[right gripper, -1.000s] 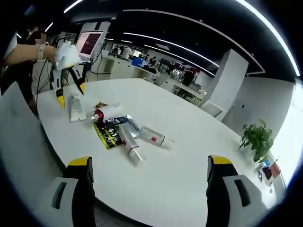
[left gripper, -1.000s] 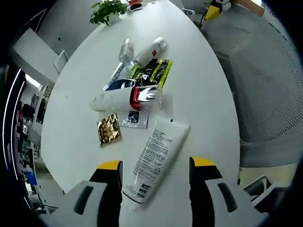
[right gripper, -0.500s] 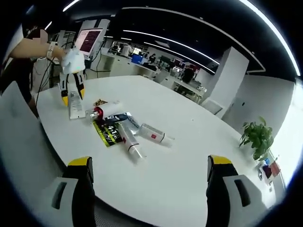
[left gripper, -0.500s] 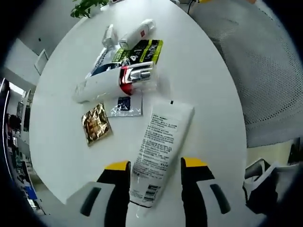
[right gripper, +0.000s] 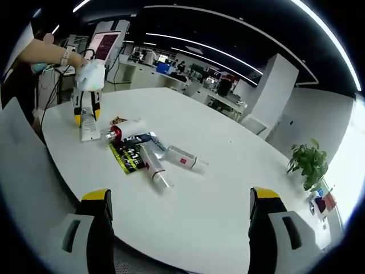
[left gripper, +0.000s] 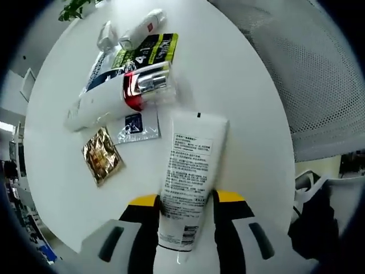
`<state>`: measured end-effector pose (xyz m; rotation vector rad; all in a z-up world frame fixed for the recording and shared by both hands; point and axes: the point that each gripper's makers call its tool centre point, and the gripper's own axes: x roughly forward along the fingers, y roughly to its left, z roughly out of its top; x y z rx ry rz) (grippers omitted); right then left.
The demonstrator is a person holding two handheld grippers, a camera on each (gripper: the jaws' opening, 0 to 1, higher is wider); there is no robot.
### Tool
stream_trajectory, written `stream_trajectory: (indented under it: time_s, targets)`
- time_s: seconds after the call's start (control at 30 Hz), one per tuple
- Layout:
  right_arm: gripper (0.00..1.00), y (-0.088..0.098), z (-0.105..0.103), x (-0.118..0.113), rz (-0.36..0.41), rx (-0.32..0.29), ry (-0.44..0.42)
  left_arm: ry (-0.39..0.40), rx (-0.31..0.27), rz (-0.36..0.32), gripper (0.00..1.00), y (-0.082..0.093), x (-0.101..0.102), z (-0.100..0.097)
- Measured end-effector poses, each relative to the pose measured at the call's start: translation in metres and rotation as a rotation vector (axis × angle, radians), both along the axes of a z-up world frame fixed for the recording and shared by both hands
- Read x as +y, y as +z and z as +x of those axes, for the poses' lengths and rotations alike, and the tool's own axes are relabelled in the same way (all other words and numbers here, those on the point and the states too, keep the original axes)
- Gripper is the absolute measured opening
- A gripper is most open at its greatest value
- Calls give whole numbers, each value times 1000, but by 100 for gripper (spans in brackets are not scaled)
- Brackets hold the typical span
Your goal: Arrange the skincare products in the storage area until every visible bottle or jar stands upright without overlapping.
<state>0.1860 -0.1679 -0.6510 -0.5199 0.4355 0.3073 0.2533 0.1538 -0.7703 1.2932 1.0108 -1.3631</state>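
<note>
A long white tube [left gripper: 191,171] lies flat on the round white table [left gripper: 239,85], its crimped end between my left gripper's [left gripper: 185,201] yellow-tipped jaws, which press its sides. Farther off lie a white tube with a red collar and clear cap [left gripper: 114,97], a gold sachet [left gripper: 101,162], a small clear sachet [left gripper: 134,127], a green-black packet [left gripper: 145,48], a white bottle with a red label [left gripper: 142,28] and a clear bottle [left gripper: 104,34]. In the right gripper view the left gripper [right gripper: 85,108] holds the white tube [right gripper: 88,127] at the table's far left. My right gripper [right gripper: 179,228] hangs open over the near edge.
A grey mesh chair [left gripper: 319,74] stands close beside the table's edge. A potted plant [right gripper: 308,162] sits at the table's far end. A person's arm [right gripper: 51,54] reaches in above the left gripper. Bare tabletop [right gripper: 228,188] spreads right of the pile.
My left gripper has moved forward along the white tube and its jaws have narrowed onto it. The right gripper has stayed still and open.
</note>
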Motion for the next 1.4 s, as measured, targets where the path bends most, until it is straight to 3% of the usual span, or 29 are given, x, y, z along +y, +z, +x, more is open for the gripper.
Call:
stream_trajectory:
  time_s: [0.17,0.3,0.43,0.6,0.83,1.0,1.13,1.2,1.27,1.4]
  targets:
    - [100,0,0,0,-1,1,3,-38,32,36,31,-2,-3,-2]
    - [100,0,-1,1,-5,-3,6,-93,19,83,30,-2,-4,-5]
    - [100,-2,-1,2,-13,5,19,-98,19,127,29,-3,-4,-5]
    - [100,-3,-2,6,-8,14,40,-89,12,116,28,-3,-1,-5]
    - [100,-3,-3,9,3,19,57,-65,-14,46,27,-1,2,-4]
    - [100,-10,-9,19,1,63,125,-66,-56,-12,26,1,2,-7]
    - [99,-12,-10,23,8,84,149,15,-89,-125,26,4,-4,-4]
    - [99,-11,-10,28,29,87,170,21,-107,-147,26,7,-6,-4]
    - [96,-11,-10,34,52,98,189,36,-122,-183,26,11,-9,-5]
    - [78,-13,-8,46,103,142,189,71,-137,-264,26,20,-17,-5]
